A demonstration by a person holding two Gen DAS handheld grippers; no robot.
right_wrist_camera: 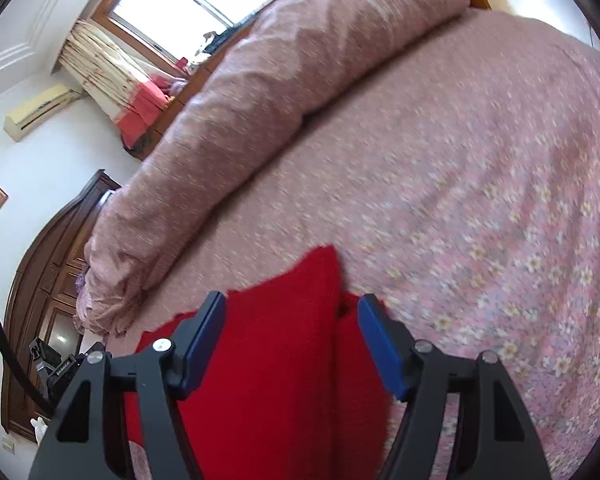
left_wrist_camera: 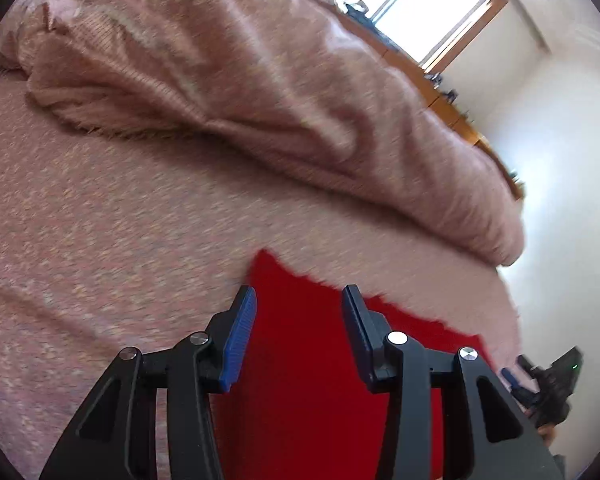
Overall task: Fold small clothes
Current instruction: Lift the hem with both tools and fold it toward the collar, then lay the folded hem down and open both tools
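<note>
Left claw (left_wrist_camera: 298, 304) part open, right claw (right_wrist_camera: 292, 312) wide open, both gripping nothing, above red garment (left_wrist_camera: 320, 392) flat on floral bed (left_wrist_camera: 100, 220); rolled duvet (left_wrist_camera: 260, 80) behind.

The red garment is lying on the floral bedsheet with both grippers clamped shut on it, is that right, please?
Not quite: the red garment does lie on the floral bedsheet, but both grippers are open. The left gripper in the left wrist view and the right gripper in the right wrist view show pads apart.
</note>
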